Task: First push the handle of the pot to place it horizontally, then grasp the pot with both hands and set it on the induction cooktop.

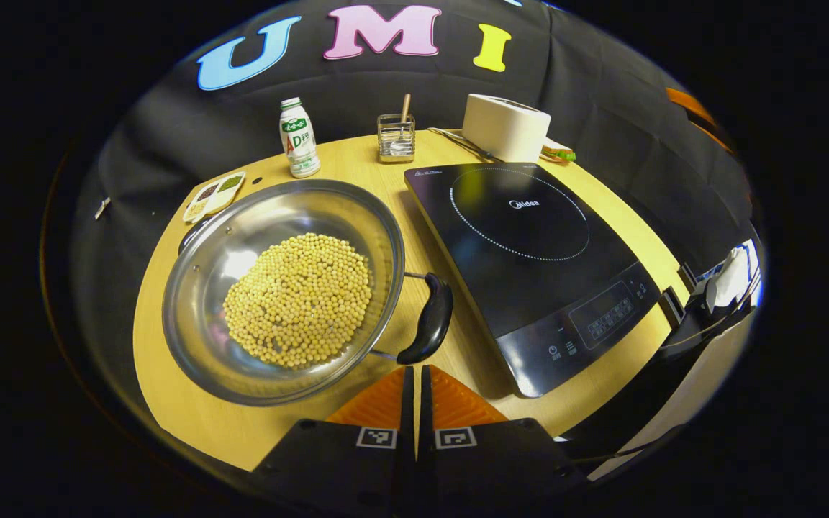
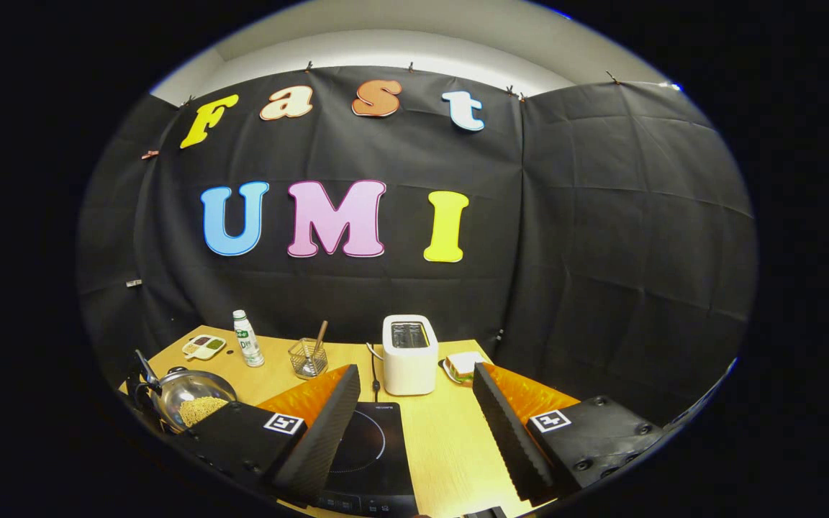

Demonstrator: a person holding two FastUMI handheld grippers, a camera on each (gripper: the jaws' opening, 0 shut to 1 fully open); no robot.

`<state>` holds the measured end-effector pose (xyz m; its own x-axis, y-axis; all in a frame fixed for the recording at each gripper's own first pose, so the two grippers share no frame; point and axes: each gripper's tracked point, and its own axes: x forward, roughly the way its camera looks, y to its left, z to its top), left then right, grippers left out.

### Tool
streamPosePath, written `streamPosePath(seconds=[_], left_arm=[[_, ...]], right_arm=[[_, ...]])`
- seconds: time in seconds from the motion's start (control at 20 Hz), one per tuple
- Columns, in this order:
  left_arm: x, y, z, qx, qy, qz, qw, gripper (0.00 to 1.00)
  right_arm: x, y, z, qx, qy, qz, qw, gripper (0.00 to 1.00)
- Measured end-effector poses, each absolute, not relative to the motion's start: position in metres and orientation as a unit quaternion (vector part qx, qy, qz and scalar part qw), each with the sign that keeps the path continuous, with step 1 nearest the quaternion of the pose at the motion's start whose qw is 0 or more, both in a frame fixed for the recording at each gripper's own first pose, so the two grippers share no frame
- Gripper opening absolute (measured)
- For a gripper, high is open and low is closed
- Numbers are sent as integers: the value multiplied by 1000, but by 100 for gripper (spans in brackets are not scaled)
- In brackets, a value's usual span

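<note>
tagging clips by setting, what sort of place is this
Most likely a mock kitchen counter set up in a recording booth: a wooden table carries an induction cooktop, a steel pot of beans and a toaster, with black cloth hung behind as the wall.

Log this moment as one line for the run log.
left gripper shut, just short of pot handle | right gripper open above cooktop | pot off cooktop

Left gripper (image 1: 414, 374) fingers closed together; right gripper (image 2: 414, 417) fingers spread wide, held level.
</note>
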<state>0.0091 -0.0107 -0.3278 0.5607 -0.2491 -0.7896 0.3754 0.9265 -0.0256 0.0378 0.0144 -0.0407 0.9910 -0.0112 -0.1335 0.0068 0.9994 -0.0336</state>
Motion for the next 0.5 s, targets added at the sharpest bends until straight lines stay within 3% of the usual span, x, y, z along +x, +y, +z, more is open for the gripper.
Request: streamPosePath(seconds=[0.5], left_arm=[[37, -30, -333, 60, 437, -179, 880, 5]], right_arm=[[39, 1, -50, -15, 81, -24, 996, 98]])
